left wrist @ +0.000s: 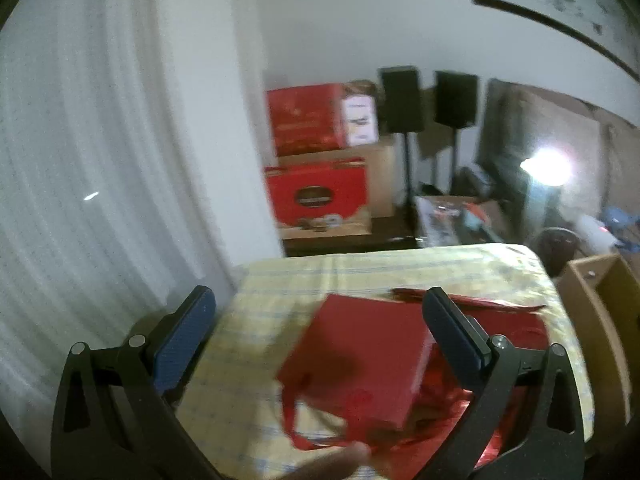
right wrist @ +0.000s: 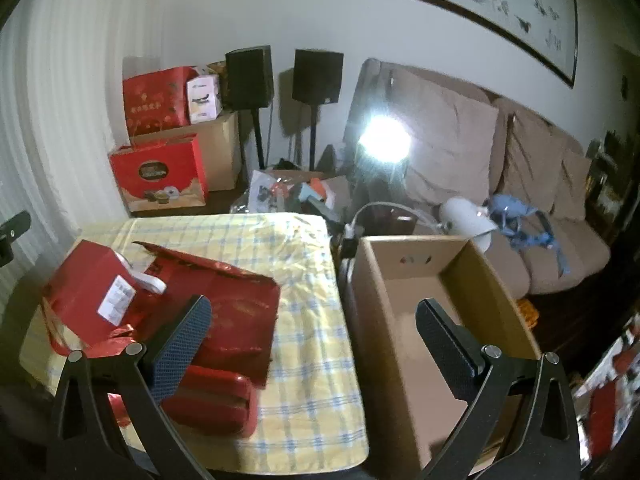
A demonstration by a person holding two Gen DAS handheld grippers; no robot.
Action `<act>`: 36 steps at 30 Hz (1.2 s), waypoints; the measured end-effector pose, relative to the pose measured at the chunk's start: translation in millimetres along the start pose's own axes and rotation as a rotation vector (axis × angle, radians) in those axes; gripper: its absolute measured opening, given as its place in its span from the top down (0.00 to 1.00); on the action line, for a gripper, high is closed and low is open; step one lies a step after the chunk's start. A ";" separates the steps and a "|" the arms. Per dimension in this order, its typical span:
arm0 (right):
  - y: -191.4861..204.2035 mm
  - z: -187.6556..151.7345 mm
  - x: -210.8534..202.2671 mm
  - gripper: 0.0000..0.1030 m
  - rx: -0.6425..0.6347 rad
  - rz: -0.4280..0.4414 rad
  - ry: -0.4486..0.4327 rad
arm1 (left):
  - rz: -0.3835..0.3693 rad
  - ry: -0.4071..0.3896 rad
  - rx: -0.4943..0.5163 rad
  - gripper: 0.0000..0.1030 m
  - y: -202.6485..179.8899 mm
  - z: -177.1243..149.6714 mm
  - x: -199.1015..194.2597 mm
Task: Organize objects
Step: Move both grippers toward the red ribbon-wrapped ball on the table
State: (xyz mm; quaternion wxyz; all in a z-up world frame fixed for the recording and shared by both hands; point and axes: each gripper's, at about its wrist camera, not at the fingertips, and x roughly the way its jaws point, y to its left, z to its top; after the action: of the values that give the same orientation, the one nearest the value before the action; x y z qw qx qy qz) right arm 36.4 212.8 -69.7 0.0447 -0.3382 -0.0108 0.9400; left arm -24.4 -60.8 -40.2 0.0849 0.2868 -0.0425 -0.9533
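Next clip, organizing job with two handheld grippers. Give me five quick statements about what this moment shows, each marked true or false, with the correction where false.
1. Both the left gripper and the right gripper stand open. True.
2. The cardboard box is full of red items. False: it shows only bare cardboard inside.
3. The tablecloth is yellow with blue checks. True.
4. The red gift bag lies inside the cardboard box. False: it sits on the tablecloth.
5. The red case lies on the tablecloth. True.
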 end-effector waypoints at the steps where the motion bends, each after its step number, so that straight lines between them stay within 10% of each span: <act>1: -1.4 -2.7 -0.6 0.00 0.006 0.011 0.003 | 0.014 0.000 -0.009 0.00 5.2 -3.1 0.6; 8: 0.2 -26.9 17.5 0.00 0.066 0.184 0.095 | -0.018 0.054 -0.079 0.00 39.3 -32.6 0.2; 21: 13.8 -54.9 12.0 0.01 0.035 0.360 0.144 | -0.457 0.197 0.056 0.15 -4.9 -83.0 -9.5; 24: 10.6 -54.8 4.5 0.18 0.060 0.407 0.108 | -0.486 0.235 0.064 0.49 -10.3 -93.4 -5.0; 29: 20.0 -46.8 9.3 0.67 0.071 0.463 0.133 | -0.508 0.288 0.047 0.77 -11.8 -106.4 2.6; 36: 87.7 -57.7 36.7 0.86 -0.092 0.543 0.219 | -0.533 0.309 -0.005 0.99 -10.1 -117.4 14.7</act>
State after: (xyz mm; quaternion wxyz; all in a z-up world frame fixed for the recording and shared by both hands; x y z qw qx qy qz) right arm 38.2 128.2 -141.9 -0.2231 -0.4296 0.0422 0.8740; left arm 27.2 -57.5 -147.1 -0.1618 0.4290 0.0501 -0.8873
